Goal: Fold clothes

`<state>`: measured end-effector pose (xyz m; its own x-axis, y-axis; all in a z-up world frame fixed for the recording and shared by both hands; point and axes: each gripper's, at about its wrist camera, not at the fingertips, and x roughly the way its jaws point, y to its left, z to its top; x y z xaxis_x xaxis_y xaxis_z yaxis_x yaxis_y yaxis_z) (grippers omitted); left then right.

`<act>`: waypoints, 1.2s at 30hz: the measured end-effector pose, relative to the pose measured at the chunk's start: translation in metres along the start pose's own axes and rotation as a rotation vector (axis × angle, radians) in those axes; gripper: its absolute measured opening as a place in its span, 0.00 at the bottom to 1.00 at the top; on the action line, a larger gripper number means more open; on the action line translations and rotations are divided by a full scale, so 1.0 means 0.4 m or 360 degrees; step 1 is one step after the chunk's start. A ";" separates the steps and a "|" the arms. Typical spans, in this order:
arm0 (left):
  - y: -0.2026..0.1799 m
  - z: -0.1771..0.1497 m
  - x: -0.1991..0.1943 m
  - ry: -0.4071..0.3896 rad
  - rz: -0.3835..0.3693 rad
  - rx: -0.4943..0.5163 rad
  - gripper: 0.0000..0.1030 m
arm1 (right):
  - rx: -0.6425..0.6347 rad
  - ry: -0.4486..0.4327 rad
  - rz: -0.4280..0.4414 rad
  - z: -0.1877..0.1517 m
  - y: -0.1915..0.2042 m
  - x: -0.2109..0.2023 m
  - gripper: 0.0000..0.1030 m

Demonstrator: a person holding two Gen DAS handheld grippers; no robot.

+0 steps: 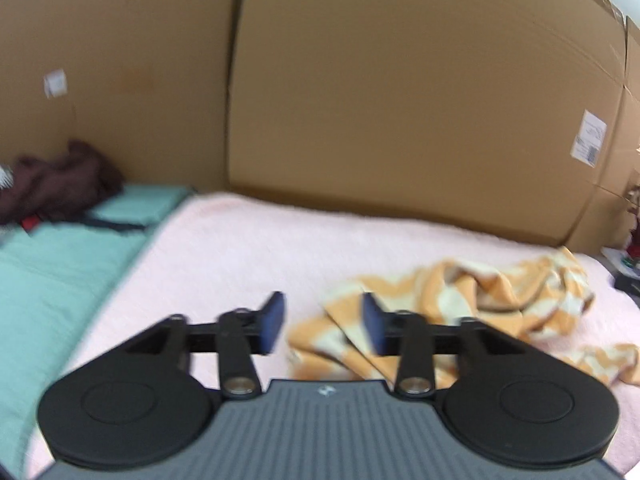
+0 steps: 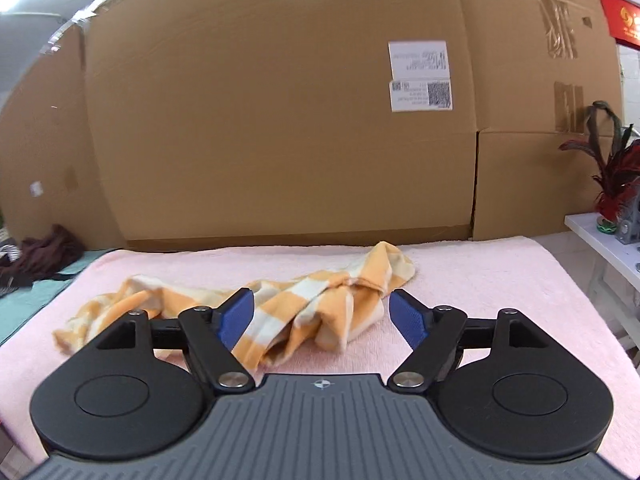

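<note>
An orange-and-cream checked garment (image 1: pixel 472 304) lies crumpled on the pink towel (image 1: pixel 248 248) that covers the bed. In the left wrist view my left gripper (image 1: pixel 323 322) hovers above the garment's near left end, its blue pads apart with nothing pressed between them. The right wrist view shows the same garment (image 2: pixel 312 304) stretched across the pink towel (image 2: pixel 480 280). My right gripper (image 2: pixel 322 314) stands wide open above its middle, and the cloth lies below the fingers, not gripped.
Tall cardboard sheets (image 2: pixel 280 120) wall off the far side of the bed. A teal sheet (image 1: pixel 60 272) with a dark maroon garment (image 1: pixel 60 184) lies to the left. A white shelf (image 2: pixel 608 244) with a red-leaved plant (image 2: pixel 616 176) stands at the right.
</note>
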<state>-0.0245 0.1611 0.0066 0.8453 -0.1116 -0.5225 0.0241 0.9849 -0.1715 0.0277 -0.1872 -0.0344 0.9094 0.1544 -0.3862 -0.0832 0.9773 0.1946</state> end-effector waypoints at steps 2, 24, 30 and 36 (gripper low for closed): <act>-0.006 -0.028 0.032 0.0126 -0.0156 -0.0090 0.54 | 0.0107 0.0083 0.0005 0.020 0.007 0.069 0.76; -0.074 -0.061 -0.010 0.0074 -0.0451 0.0106 0.03 | -0.0114 -0.0155 0.0167 -0.087 -0.084 -0.374 0.46; -0.074 -0.104 0.042 0.0253 -0.0405 -0.0009 0.11 | 0.0004 -0.0021 -0.0065 -0.059 -0.088 -0.169 0.74; -0.099 -0.152 0.059 0.0293 -0.0369 -0.0030 0.64 | 0.0258 0.0290 -0.0035 -0.072 -0.079 0.040 0.45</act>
<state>-0.0379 0.1115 -0.0498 0.7074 -0.3570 -0.6100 0.1937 0.9280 -0.3183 0.0334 -0.2114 -0.0727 0.8206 0.1711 -0.5452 0.0155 0.9471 0.3206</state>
